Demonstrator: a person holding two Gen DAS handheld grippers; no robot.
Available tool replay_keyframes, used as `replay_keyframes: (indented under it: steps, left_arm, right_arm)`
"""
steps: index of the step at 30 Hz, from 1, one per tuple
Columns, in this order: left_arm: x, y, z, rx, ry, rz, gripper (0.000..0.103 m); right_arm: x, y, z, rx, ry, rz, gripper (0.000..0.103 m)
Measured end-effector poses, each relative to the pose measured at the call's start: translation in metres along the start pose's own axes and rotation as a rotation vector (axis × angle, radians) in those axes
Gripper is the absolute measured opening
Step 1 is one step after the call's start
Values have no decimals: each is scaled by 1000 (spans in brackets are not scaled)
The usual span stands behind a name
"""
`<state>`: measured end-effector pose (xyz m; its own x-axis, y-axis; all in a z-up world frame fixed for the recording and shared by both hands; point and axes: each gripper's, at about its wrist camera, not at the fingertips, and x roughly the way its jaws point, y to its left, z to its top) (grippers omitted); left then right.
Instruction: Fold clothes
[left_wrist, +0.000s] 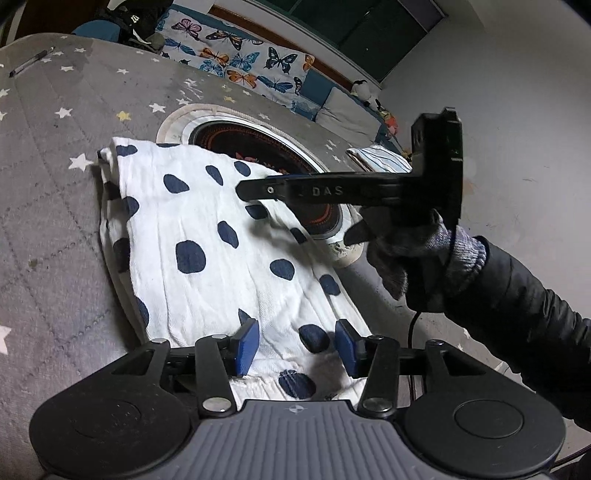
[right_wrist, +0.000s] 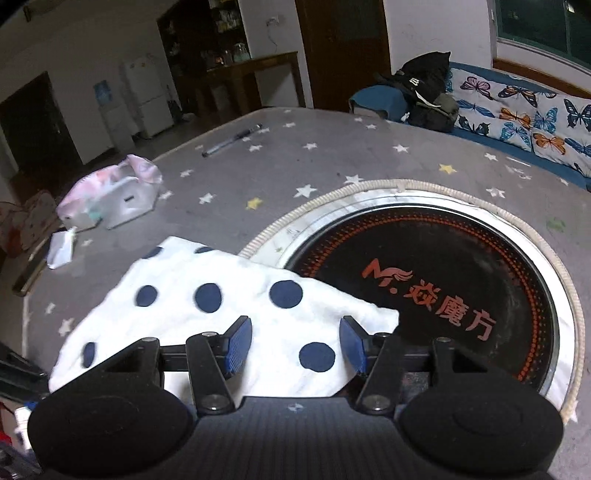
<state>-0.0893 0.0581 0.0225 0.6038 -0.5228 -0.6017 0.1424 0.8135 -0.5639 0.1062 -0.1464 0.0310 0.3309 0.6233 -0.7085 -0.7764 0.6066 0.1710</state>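
Note:
A white garment with dark blue dots (left_wrist: 207, 243) lies folded flat on the grey star-patterned table cover (left_wrist: 55, 206), partly over the round black heater plate (left_wrist: 258, 144). My left gripper (left_wrist: 297, 345) is open just above the garment's near end, holding nothing. My right gripper (right_wrist: 295, 343) is open over the same garment (right_wrist: 229, 295), also empty. In the left wrist view the right gripper (left_wrist: 243, 192) reaches in from the right, side-on above the cloth, held by a gloved hand (left_wrist: 413, 243).
The heater plate (right_wrist: 443, 280) with orange lettering sits in a cream ring. A pen (right_wrist: 232, 140), a pink-white bundle (right_wrist: 110, 192) and crumpled paper (right_wrist: 61, 249) lie on the far table. A folded striped cloth (left_wrist: 380, 158) lies beyond the plate. A butterfly-print sofa (right_wrist: 524, 110) stands behind.

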Motion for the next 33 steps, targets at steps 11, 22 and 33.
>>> replay_keyframes:
  steps: [11,22,33]
  left_arm:
    - [-15,-8,0,51,-39,-8,60]
    - [-11,-2,-9,18,-41,-34,63]
    - [-16,0,-7,11,-65,-40,67]
  right_arm:
    - [-10,49,31,-186,12,75,56]
    - [48,100,40,-345,116,96,55]
    - [66,101,63,-323,90,85,58]
